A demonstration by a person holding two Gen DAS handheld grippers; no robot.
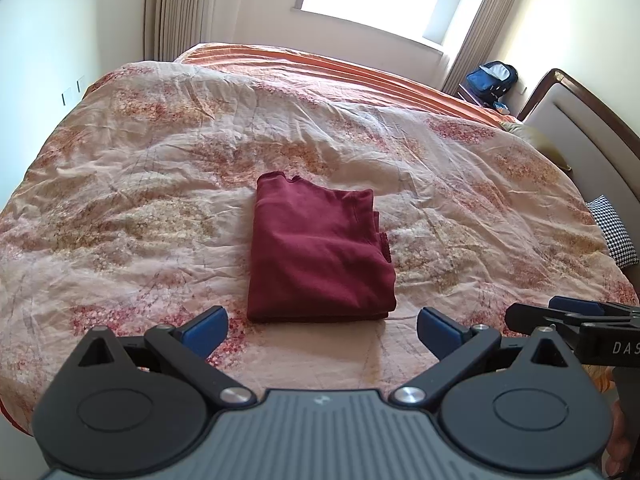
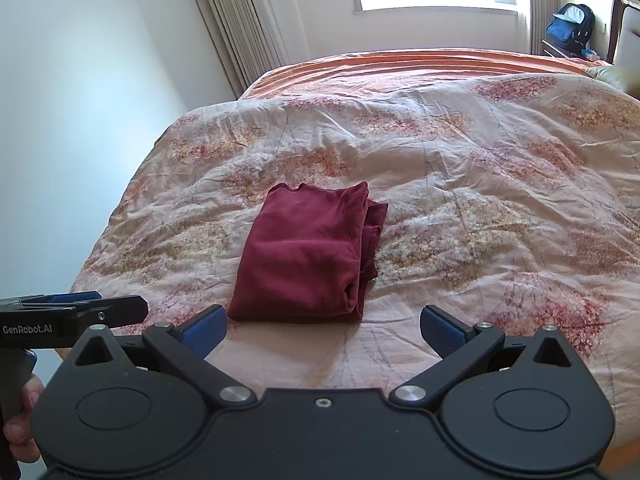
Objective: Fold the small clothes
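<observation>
A dark red garment lies folded into a compact rectangle on the floral quilt of a bed; it also shows in the right wrist view. My left gripper is open and empty, hovering just short of the garment's near edge. My right gripper is open and empty too, at the same distance from it. The right gripper shows from the side in the left wrist view, and the left gripper shows in the right wrist view.
The quilt covers most of the bed over an orange sheet. A headboard and a checked pillow are at the right. A blue backpack sits on a nightstand by the window. Curtains hang behind.
</observation>
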